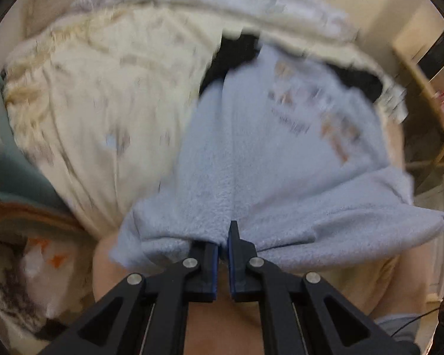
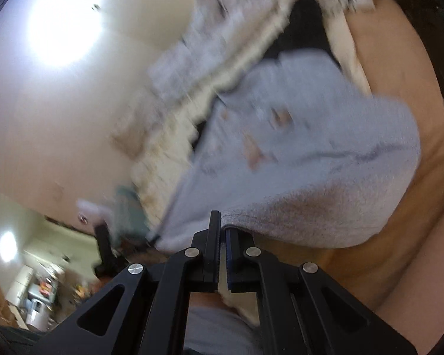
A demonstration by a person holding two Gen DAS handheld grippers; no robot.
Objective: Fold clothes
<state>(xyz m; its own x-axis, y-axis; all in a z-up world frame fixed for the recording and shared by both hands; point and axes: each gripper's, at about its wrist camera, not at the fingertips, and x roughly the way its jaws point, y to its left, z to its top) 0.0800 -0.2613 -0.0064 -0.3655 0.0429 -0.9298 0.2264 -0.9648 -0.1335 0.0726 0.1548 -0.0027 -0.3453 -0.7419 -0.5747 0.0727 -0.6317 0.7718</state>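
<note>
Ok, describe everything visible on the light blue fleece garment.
The light blue fleece garment looks soft and fuzzy, with a blurred orange and dark print on its front. It lies rumpled over a cream blanket, with something black beneath its far edge. The left claw and right claw are each shut on its near edge.

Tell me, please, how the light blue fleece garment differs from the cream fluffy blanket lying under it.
The light blue fleece garment is pale blue with orange and dark print; the cream fluffy blanket is off-white with faint marks. The garment is pinched at its edge by the left gripper and right gripper; the blanket is held by neither. The garment lies on top, the blanket spreads beneath. Both are soft pile fabric.
</note>
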